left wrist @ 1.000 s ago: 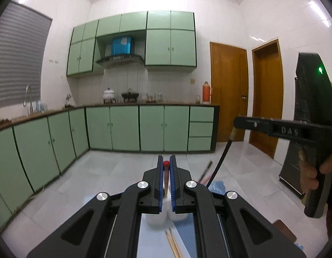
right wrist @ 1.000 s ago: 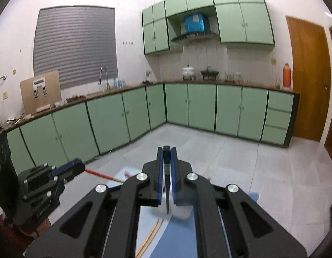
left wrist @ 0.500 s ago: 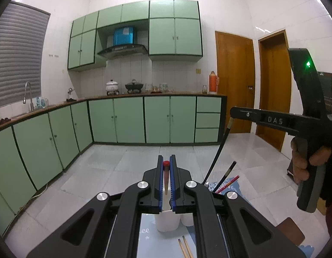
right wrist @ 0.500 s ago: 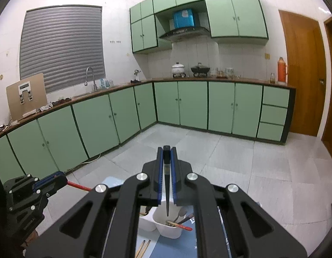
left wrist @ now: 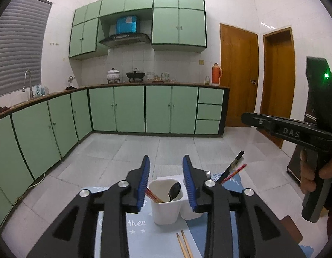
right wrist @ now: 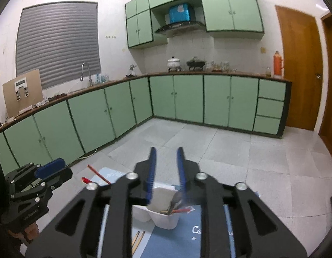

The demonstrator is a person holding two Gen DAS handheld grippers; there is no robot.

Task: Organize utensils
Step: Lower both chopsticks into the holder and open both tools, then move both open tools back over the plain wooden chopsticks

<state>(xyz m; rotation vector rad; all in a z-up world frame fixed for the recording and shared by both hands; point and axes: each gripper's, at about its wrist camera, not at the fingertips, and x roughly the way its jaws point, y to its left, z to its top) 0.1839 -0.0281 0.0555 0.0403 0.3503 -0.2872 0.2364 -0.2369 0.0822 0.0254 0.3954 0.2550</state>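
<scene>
Both grippers have just been opening: a second ago the left gripper [left wrist: 166, 167] pinched a red-tipped stick and the right gripper [right wrist: 166, 161] a dark utensil, and now both pairs of jaws stand spread with nothing between the blue ribbed pads. Nearest the left wrist camera, a pair of plain wooden chopsticks [left wrist: 184, 245] lies flat on the pale blue mat [left wrist: 140, 234], which is printed with white lettering and stars. Just beyond them stands the white utensil holder [left wrist: 166, 210], a smooth, rounded-corner plastic tub of two joined cups. Its left cup holds a glossy dark spoon [left wrist: 174, 190], bowl upward, and red chopsticks [left wrist: 153, 196] leaning against the near-left rim. From the cup on the right, half hidden behind a finger, a black stick [left wrist: 232, 165] and a red one [left wrist: 235, 172] slant up to the right. In the right wrist view a blurred dark spoon [right wrist: 175, 200] and a red piece sit in the holder's nearer cup. Farther off lie pale floor tiles, then green cabinets [left wrist: 129, 109] under a brown counter, with an orange flask [left wrist: 216, 74] near wooden doors.
</scene>
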